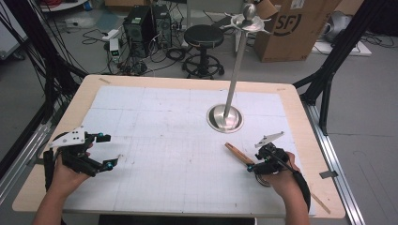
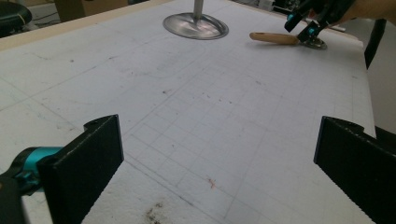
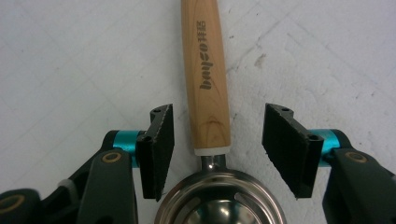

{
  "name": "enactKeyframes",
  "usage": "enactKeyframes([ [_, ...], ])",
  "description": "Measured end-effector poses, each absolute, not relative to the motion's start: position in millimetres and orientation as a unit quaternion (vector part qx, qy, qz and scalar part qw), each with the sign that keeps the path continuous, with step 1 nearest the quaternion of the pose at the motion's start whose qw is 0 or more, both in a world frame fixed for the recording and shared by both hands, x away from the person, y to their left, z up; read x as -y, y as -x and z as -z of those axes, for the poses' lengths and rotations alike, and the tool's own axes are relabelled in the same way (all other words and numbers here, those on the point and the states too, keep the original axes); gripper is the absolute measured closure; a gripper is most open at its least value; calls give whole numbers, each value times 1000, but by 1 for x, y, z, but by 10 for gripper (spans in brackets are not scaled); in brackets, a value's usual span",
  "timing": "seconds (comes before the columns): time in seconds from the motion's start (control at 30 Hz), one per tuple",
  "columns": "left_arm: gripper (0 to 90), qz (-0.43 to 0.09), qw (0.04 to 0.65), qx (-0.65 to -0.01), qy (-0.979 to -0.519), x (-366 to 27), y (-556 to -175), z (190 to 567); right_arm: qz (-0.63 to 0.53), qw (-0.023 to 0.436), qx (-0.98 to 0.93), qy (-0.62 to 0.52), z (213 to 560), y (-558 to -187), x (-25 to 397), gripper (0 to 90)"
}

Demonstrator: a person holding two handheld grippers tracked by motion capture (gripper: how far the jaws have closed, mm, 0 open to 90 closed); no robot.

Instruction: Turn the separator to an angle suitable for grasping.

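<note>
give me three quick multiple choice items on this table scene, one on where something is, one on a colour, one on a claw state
1. Where does the right claw sit?
A. astride the wooden handle, near the metal bowl of the utensil
B. over the base of the metal stand
C. off the table

2. What colour are the accents by the claw's jaws?
A. red
B. yellow
C. teal

3. How is the left claw?
A. shut on the handle
B. open, with bare mat between its jaws
C. shut on nothing

Answers:
1 A: the right gripper view shows a jaw on each side of the handle, with gaps.
2 C: teal sleeves show behind the black pads.
3 B: the left gripper view shows its jaws wide apart, nothing between.
</note>
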State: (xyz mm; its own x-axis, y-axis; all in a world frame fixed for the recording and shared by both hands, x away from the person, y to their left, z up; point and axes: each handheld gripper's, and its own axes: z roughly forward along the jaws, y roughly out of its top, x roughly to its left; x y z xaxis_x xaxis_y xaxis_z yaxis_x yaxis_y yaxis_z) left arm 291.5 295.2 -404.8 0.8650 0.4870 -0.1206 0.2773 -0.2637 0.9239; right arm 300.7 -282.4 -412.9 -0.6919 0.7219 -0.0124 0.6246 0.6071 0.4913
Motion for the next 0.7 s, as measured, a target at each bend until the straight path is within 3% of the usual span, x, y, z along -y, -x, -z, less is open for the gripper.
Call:
enactKeyframes([
  [0.17,19,-92,553,-240,-793,-294,-292,406,-211,100,-895,-379,419,-303,279,456],
  [0.33,19,-88,551,-243,-794,-294,-293,407,-201,81,-905,-366,416,-305,272,562],
  [0.7,20,-90,546,-243,-797,-294,-293,408,-156,76,-913,-369,414,-311,266,649],
])
